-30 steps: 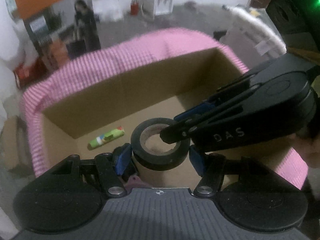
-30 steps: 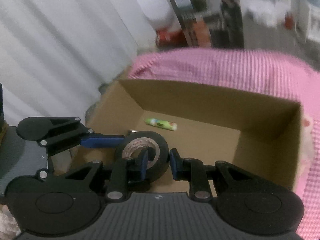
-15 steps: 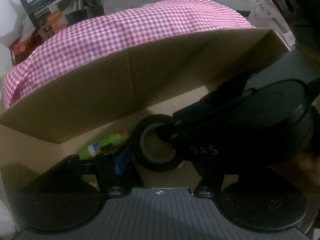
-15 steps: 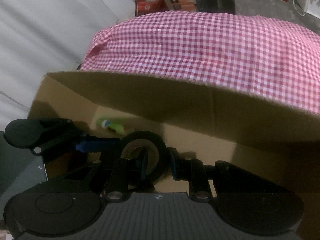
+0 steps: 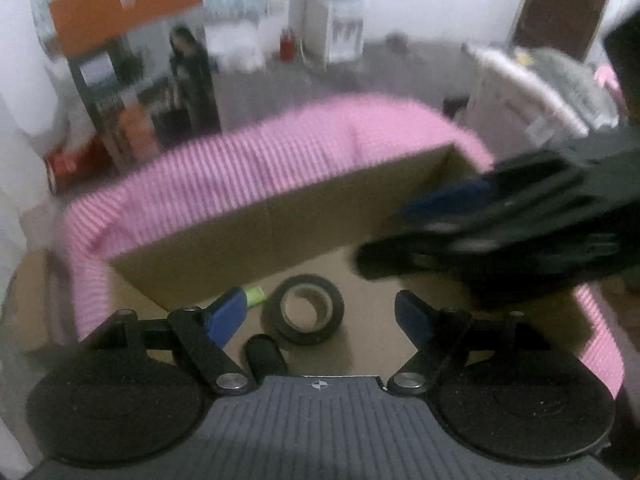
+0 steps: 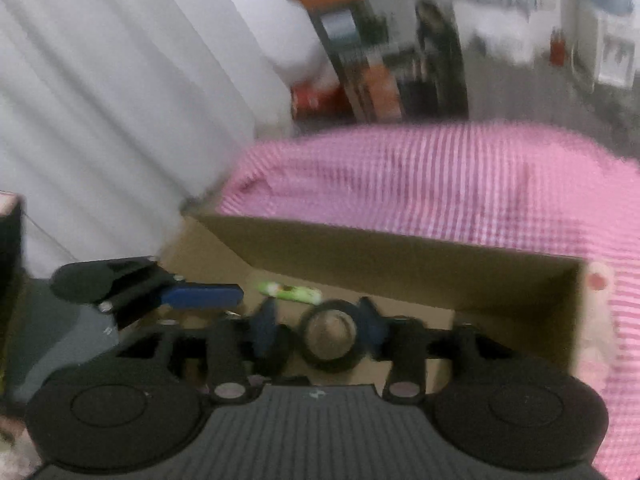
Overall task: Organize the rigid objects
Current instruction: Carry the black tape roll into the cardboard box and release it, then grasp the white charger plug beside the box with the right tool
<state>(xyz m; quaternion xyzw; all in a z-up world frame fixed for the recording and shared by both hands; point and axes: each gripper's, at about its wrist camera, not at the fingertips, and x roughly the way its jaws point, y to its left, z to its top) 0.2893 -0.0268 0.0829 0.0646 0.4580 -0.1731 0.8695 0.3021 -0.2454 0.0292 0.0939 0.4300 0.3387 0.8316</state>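
Left wrist: left gripper [image 5: 320, 312] parted, jaws just widened, nothing clamped; black ring-shaped tape roll [image 5: 303, 309] flat on brown cardboard box [image 5: 280, 224] floor just ahead, released for storage.

Right wrist: right gripper [image 6: 318, 326] just opened, straddling tape roll [image 6: 329, 337]; green tube [image 6: 289, 293] beyond.

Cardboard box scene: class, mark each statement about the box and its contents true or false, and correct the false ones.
1. The black tape roll lies on the floor of the cardboard box. True.
2. The left gripper is clamped on the roll. False: its jaws have just been opening and stand clear of it.
3. A green tube lies in the box. True.
4. The cloth around the box is plain blue. False: pink and white checked.
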